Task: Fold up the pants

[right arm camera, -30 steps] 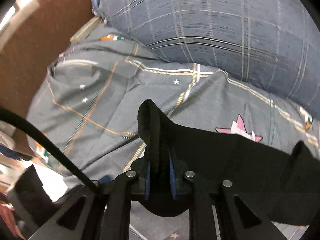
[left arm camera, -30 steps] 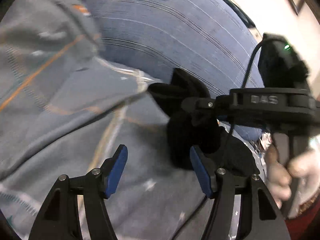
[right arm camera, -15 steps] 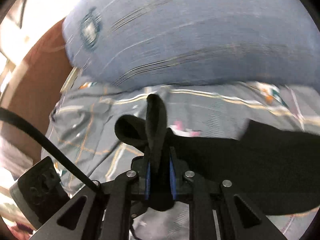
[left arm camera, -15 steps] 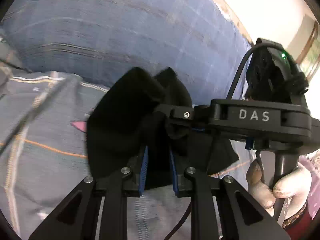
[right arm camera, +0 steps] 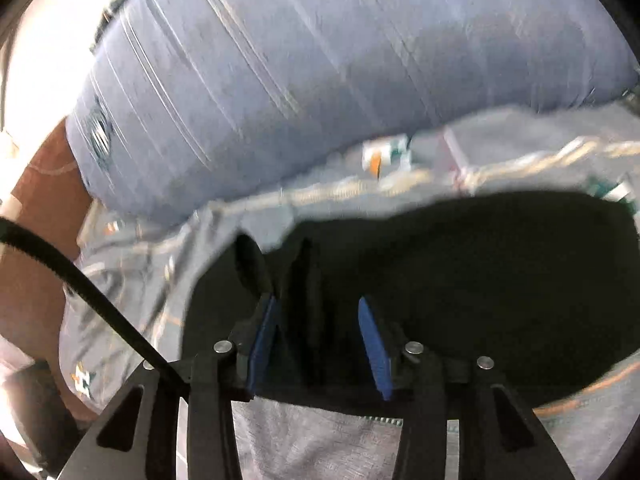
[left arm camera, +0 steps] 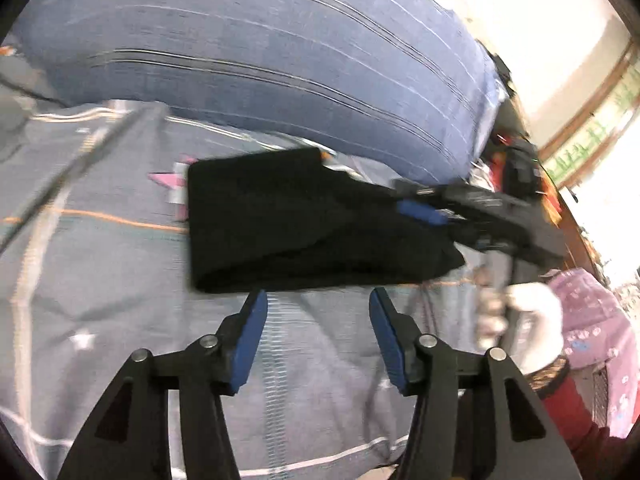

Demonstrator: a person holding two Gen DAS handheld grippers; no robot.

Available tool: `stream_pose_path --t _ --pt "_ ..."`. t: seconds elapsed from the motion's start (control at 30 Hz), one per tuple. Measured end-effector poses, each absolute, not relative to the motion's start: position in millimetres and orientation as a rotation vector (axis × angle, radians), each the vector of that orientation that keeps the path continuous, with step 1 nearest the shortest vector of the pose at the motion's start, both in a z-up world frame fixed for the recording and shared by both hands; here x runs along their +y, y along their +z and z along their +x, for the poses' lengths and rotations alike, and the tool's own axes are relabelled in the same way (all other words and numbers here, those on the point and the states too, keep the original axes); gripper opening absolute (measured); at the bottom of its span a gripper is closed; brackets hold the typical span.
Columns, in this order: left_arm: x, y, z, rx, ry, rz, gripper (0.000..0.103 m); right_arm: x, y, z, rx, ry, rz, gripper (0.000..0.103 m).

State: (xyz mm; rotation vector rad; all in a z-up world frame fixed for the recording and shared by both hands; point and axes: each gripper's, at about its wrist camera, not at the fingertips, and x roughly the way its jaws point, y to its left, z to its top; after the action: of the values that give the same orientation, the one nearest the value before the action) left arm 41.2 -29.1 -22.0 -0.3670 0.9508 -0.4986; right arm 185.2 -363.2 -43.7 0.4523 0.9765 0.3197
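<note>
The folded black pants (left arm camera: 304,220) lie just ahead of my left gripper (left arm camera: 318,336), long axis running left to right. Its blue pads are spread apart and hold nothing. My right gripper (right arm camera: 318,344) is nearer, spread around their folded edge.

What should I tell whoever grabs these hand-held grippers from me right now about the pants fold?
Left hand-held gripper: open, empty, just short of the near edge of the black pants.
Right hand-held gripper: open, with a ridge of the pants fabric standing loose between its fingers.
The pants lie on the grey patterned bedsheet in front of the blue pillow, in a compact folded bundle.
Left: judge whether another fold or smoothing is needed; blur hides the edges.
</note>
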Motion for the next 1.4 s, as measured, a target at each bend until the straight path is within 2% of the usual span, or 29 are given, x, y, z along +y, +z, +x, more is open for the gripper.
stream_pose_path --t 0.13,0.3,0.37,0.5,0.67,0.8,0.9,0.93,0.97,1.17,1.23,1.33,1.4 --pt "-5 -30 47 0.958 -0.42 -0.444 0.052 -345 -25 188 0.965 0.416 0.469 0.049" --pt "3 -34 48 0.953 -0.383 -0.471 0.052 -297 -48 202 1.059 0.408 0.354 0.049" --pt "5 -33 49 0.949 -0.371 -0.461 0.052 -283 -65 205 1.129 0.387 0.3 0.008" --pt "13 -33 59 0.941 -0.36 -0.456 0.053 -296 -82 197 1.153 0.348 0.338 0.009" --pt "6 -42 77 0.98 -0.336 -0.435 0.054 -332 -94 190 1.2 0.36 0.525 0.015" --pt "-11 -39 93 0.983 -0.358 -0.383 0.055 -347 -63 178 1.094 0.383 0.573 0.02" --pt "-28 -39 109 0.972 -0.386 -0.356 0.055 -348 -37 181 0.998 0.453 0.639 0.03" --pt "-32 -41 114 0.975 -0.39 -0.354 0.057 -345 -33 187 0.988 0.485 0.67 0.039" --pt "-36 -45 120 0.984 -0.39 -0.355 0.057 -339 -33 195 0.988 0.513 0.7 0.041" --pt "-51 -75 129 1.008 -0.369 -0.316 0.057 -314 -83 242 1.09 0.485 0.775 0.041" --pt "-56 -77 124 0.988 -0.381 -0.272 0.058 -325 -99 247 1.087 0.434 0.807 0.037" --pt "-63 -78 122 0.978 -0.381 -0.21 0.059 -347 -128 244 1.057 0.417 0.977 0.012" --pt "-64 -76 122 0.99 -0.374 -0.201 0.059 -360 -134 240 1.049 0.382 1.024 0.011"
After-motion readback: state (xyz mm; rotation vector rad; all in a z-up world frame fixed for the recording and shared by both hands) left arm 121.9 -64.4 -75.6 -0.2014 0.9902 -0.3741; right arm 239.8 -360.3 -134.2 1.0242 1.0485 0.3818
